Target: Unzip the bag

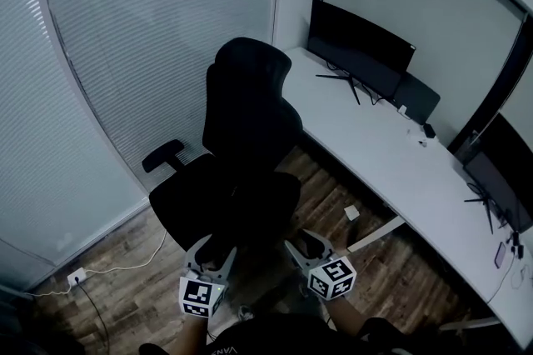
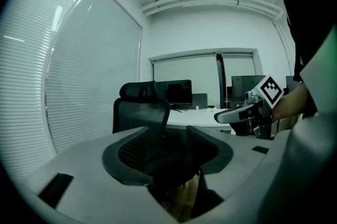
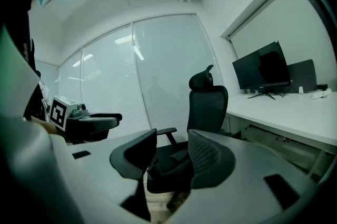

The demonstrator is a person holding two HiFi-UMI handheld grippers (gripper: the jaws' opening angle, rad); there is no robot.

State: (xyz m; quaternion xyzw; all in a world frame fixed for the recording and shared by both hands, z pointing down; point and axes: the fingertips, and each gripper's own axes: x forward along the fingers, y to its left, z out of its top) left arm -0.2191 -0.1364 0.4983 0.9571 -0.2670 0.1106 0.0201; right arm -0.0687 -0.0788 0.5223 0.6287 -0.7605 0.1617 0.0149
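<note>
Left hand-held gripper point(image 1: 215, 252) agape; black mesh chair point(image 1: 250, 137); white desk point(image 1: 375, 153)

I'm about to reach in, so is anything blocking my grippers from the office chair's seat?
Nothing visible does. The left gripper and right gripper hang open right before the chair seat; no bag is discernible.

You have one black office chair point(image 1: 241, 145) in front of you; one long white table point(image 1: 391, 170) runs along the wall. On it you can count two monitors on stands, a far monitor point(image 1: 360, 49) and a near monitor point(image 1: 500, 178), plus one smaller dark panel point(image 1: 416, 99) beside the far one. You hold two grippers, the left gripper point(image 1: 215, 249) and the right gripper point(image 1: 310, 245). On the wooden floor point(image 1: 133, 253) sits one small white box point(image 1: 351, 212); low on the wall there is one socket point(image 1: 76, 276).
</note>
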